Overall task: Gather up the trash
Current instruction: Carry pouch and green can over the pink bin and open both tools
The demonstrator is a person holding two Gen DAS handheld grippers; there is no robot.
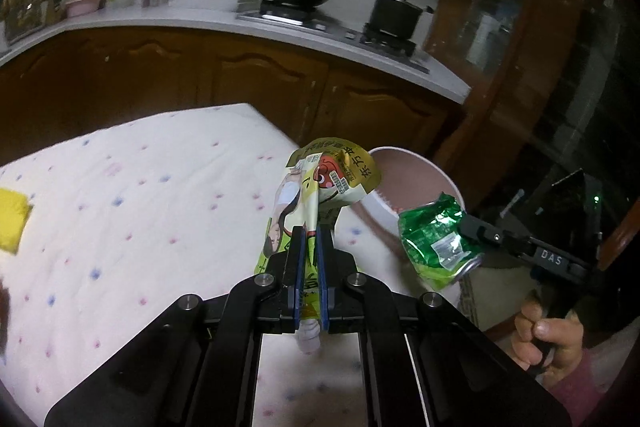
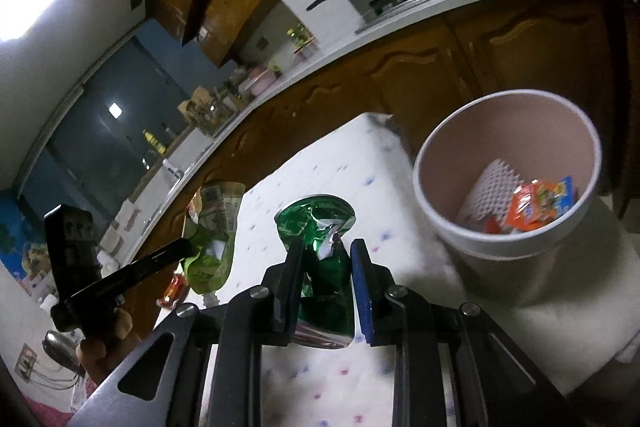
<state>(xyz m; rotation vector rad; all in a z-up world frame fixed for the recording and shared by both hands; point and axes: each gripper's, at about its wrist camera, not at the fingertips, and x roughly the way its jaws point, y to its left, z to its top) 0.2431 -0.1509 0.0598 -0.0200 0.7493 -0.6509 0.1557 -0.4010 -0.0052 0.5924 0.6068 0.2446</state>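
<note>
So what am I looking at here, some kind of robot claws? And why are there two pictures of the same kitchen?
No robot here: a person holds a hand-operated gripper in each hand, and each carries a wide-angle camera looking along its two fingers. That gives two views of one moment. In the left camera's picture, the left gripper is shut on a flattened yellow-green drink pouch; at the right edge you see the person's right hand. In the right camera's picture, the right gripper clamps a crushed green can. Below is a table under a white dotted cloth, with a yellow sponge at its edge. The pink bin already holds wrappers.
</note>
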